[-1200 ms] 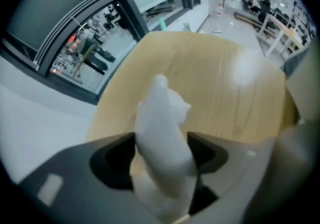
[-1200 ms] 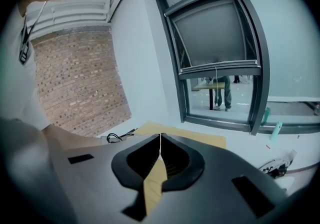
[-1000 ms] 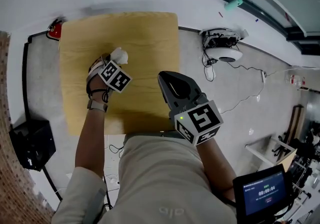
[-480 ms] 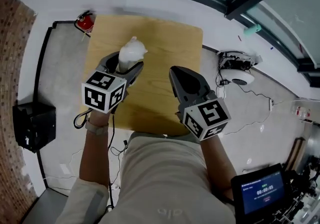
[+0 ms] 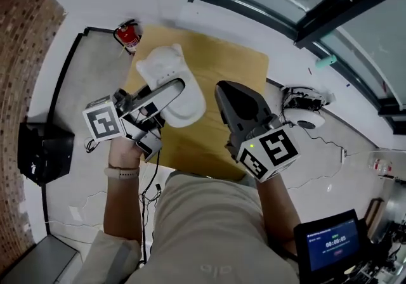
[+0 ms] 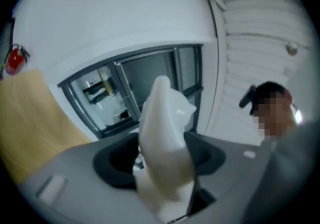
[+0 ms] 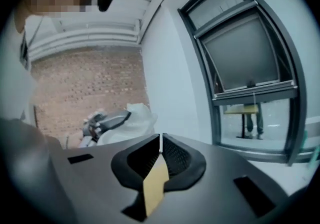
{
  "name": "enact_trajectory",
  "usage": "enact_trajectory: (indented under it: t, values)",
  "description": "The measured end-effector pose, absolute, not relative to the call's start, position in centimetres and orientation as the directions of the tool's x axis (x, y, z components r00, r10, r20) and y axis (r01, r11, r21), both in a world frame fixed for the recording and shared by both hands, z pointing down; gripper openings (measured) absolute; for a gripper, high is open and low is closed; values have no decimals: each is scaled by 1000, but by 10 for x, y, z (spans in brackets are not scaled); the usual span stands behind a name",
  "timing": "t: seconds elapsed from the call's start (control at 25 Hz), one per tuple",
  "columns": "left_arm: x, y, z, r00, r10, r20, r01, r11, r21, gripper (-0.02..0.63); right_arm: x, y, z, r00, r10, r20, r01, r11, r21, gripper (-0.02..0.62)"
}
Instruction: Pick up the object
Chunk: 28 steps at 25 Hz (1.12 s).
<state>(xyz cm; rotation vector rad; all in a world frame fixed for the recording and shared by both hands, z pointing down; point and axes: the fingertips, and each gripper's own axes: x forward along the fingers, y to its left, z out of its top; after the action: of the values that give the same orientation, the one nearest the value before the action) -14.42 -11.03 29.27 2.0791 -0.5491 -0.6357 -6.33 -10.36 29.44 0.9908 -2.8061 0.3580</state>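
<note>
The object is a soft white lump (image 5: 166, 67), lifted well clear of the wooden table (image 5: 236, 64). My left gripper (image 5: 176, 89) is shut on it, one grey finger lying across its middle. In the left gripper view the white object (image 6: 165, 133) stands upright between the jaws and fills the gap. My right gripper (image 5: 222, 94) hovers over the table's right half, shut with nothing in it; its pads (image 7: 169, 150) meet in the right gripper view. That view also shows the white object (image 7: 132, 120) off to its left.
A red fire extinguisher (image 5: 127, 35) stands by the table's far left corner. A black box (image 5: 39, 153) sits on the floor at left, beside a brick wall. A white device with cables (image 5: 306, 115) lies on the floor at right. A small screen (image 5: 333, 238) shows at bottom right.
My left gripper has risen from the table with the white object in it, coming up close to the head camera. The right gripper stays shut and has hardly moved.
</note>
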Motion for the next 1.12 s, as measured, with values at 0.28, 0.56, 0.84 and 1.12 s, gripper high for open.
enact_trajectory:
  t: [0.28, 0.56, 0.84, 1.12]
  values:
    - [-174, -117, 260, 607, -609, -511, 124, -563, 817, 281, -80, -79, 287, -910, -400, 110, -382, 705, -597, 83]
    - [-163, -123, 258, 614, -621, -487, 24, -602, 798, 284, -87, -84, 274, -941, -338, -8, -197, 569, -799, 222]
    - [-137, -119, 266, 685, -632, -362, -274, -685, 676, 285, -88, -102, 307, -866, -464, 188, -413, 450, -791, 243]
    - [-143, -124, 279, 640, -677, -363, -257, -633, 730, 285, -92, -108, 316, -780, -579, 237, -532, 414, -738, 252]
